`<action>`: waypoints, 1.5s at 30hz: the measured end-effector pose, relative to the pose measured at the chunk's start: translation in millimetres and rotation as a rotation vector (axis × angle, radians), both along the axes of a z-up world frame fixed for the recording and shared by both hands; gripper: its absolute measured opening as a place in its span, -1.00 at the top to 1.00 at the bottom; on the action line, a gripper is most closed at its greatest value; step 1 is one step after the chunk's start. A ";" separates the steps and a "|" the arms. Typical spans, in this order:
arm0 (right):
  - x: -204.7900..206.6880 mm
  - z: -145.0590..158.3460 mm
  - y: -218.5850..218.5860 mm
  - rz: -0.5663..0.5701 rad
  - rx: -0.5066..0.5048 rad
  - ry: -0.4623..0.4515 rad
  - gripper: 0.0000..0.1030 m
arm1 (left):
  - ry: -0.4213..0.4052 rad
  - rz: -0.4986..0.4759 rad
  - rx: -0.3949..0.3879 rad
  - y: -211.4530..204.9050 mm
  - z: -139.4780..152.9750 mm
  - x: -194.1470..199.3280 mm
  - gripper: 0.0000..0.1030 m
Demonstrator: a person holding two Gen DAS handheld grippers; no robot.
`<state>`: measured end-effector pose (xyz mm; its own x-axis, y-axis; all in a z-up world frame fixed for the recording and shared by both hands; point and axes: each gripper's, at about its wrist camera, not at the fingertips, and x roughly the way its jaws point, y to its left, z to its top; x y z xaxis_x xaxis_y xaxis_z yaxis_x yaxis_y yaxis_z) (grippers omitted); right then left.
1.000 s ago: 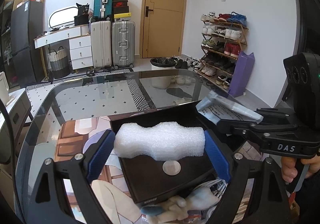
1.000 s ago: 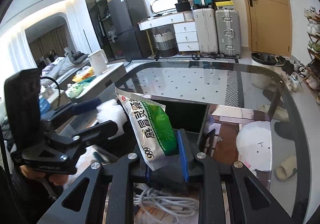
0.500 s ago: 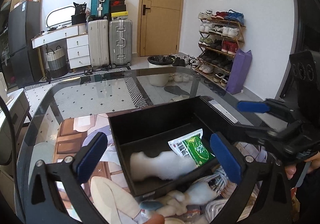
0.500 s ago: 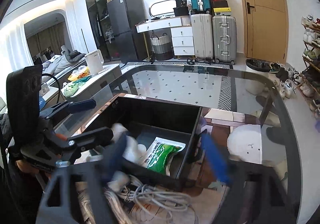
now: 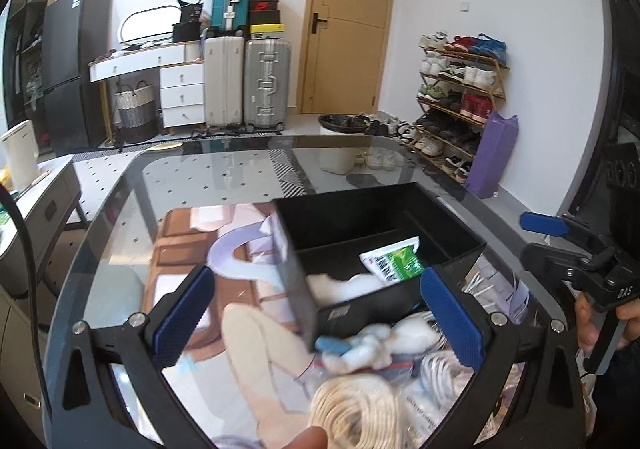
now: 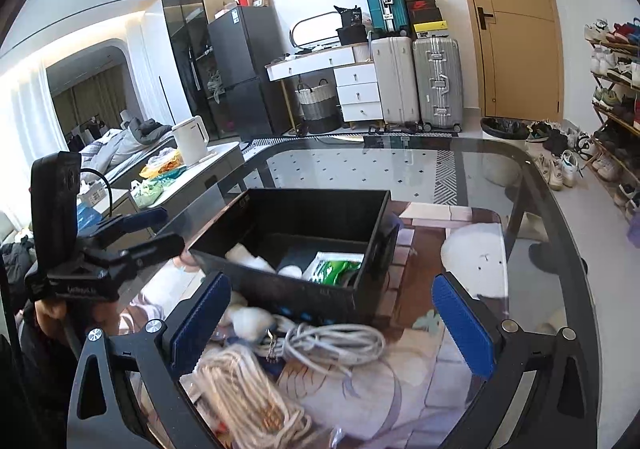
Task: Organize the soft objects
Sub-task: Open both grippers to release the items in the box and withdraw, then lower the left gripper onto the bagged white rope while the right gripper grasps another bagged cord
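Observation:
A black open box (image 5: 308, 293) (image 6: 384, 217) stands on the glass table. Inside lie a white foam piece (image 5: 344, 287) (image 6: 250, 257) and a green-and-white packet (image 5: 394, 261) (image 6: 334, 269). My left gripper (image 5: 318, 319) is open and empty, held back over the near side of the box. My right gripper (image 6: 330, 313) is open and empty, also back from the box. In front of the box lie a small white-and-blue plush toy (image 5: 372, 345), a grey cable coil (image 6: 332, 343) and a cream rope coil (image 5: 356, 405) (image 6: 248, 393).
A printed mat (image 5: 192, 237) covers the table under the box. The left gripper shows in the right wrist view (image 6: 132, 227), the right one in the left wrist view (image 5: 548, 229). A white stool (image 6: 476, 253) shows through the glass. Suitcases, drawers and a shoe rack stand beyond.
Both grippers opened and dropped the foam piece and the green packet into the black box, then pulled back. The left view has shifted left.

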<state>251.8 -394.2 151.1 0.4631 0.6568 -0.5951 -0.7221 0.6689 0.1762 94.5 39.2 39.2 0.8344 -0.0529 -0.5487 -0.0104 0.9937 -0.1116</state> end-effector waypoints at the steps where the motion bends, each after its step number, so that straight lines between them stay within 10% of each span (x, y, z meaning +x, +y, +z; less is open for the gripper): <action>1: -3.1 0.2 -1.3 0.000 -0.003 -0.002 -0.99 | 0.001 0.012 0.005 1.0 -1.0 -3.6 -1.00; 19: -36.2 -15.6 4.0 0.117 -0.066 0.035 -0.99 | 0.071 -0.054 0.106 -17.6 -18.8 -35.3 -1.00; 45: -47.0 -73.6 33.7 0.266 -0.209 0.159 -0.99 | 0.144 -0.092 0.048 -7.6 -29.1 -29.1 -1.00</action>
<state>204.8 -360.5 77.4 0.1837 0.5979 -0.7802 -0.8499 0.4954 0.1796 65.4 31.6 10.1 0.7398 -0.0961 -0.6659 0.0683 0.9954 -0.0677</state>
